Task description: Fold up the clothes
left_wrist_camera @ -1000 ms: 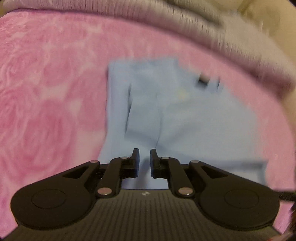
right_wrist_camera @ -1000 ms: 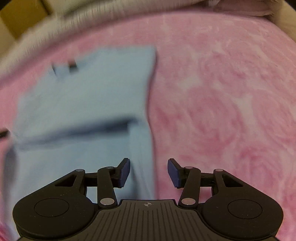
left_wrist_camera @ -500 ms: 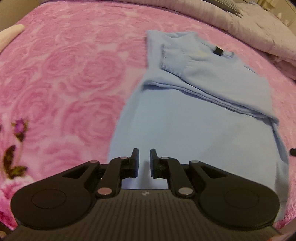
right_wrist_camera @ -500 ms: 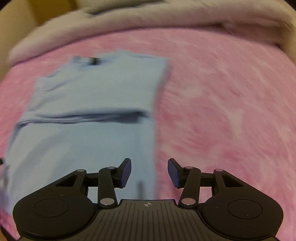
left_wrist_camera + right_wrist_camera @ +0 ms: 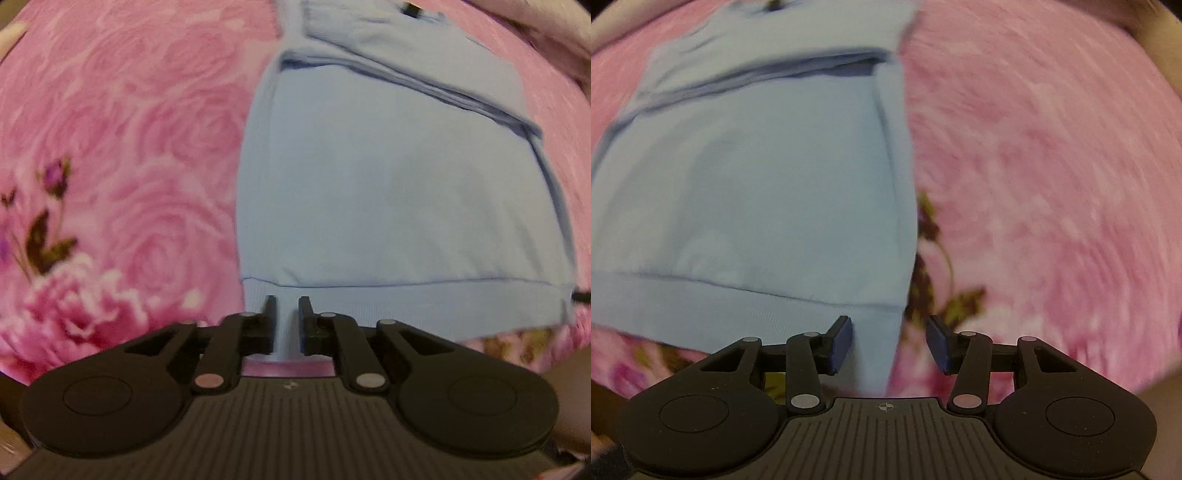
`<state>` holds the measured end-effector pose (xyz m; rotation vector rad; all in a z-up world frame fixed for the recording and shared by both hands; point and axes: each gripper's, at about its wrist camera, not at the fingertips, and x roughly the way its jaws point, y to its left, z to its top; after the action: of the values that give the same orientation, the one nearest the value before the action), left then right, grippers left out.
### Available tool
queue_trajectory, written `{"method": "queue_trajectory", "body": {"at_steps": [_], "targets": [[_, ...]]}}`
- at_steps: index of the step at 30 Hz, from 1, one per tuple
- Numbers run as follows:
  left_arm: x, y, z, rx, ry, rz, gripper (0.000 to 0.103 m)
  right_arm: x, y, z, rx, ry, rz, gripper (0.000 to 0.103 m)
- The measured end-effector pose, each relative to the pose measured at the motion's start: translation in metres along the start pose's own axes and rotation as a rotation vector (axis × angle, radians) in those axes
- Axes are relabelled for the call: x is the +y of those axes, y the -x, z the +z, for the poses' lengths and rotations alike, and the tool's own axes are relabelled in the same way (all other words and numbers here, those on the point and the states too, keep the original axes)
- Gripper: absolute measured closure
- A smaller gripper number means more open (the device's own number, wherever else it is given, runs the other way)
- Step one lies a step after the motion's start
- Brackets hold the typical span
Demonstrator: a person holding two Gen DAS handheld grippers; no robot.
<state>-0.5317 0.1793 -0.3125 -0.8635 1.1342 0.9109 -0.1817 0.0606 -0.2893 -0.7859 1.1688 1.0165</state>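
**Item: light-blue sweatshirt** (image 5: 399, 192). It lies flat on a bed covered by a pink rose-print blanket (image 5: 122, 147). Both sleeves are laid across the chest, forming a band of doubled cloth in the far half ahead of both grippers. The ribbed hem (image 5: 424, 306) is the edge nearest the grippers. The neckline with its small dark tag (image 5: 412, 8) is the farthest.

**Orientation.** The long axis runs from hem to collar, directly away from both grippers. The collar points to the far side of the bed and the hem to the near side.

**Left gripper** (image 5: 287, 301). It points steeply down over the hem, close to the garment's left corner. The jaws stand nearly together with a narrow slot between them. Hem cloth shows through that slot, but whether the pads pinch it cannot be told.

**Right gripper** (image 5: 888, 325). It points steeply down at the hem's right corner. The jaws are spread wide and released, and the garment's right edge falls between them without contact. The left fingertip (image 5: 842, 332) sits over ribbing and the right one over blanket.

**Reason for placement (judged).** With the sleeves already tucked in, a gripper at each hem corner suits lifting the hem and carrying it toward the collar to halve the garment. The wide right jaw looks set to straddle the doubled edge.
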Motion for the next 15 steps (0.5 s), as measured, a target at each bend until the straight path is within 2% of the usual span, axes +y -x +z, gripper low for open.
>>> {"method": "queue_trajectory", "body": {"at_steps": [3,8,11,15], "targets": [[-0.017,0.041,0.016,-0.053,-0.069,-0.021,0.094,0.007,0.038,0.005,-0.071,-0.110,0.039,0.053],[-0.034,0.104,0.043,-0.151,-0.072,-0.035,0.085,0.035,0.097,0.015,-0.139,-0.216,0.151,0.053],[-0.040,0.134,0.051,-0.198,-0.077,-0.035,0.082,0.050,0.130,0.019,-0.173,-0.211,0.170,0.053],[-0.046,0.160,0.044,-0.231,-0.067,-0.009,0.082,0.066,0.157,0.023,-0.195,-0.136,0.147,0.053]]}}
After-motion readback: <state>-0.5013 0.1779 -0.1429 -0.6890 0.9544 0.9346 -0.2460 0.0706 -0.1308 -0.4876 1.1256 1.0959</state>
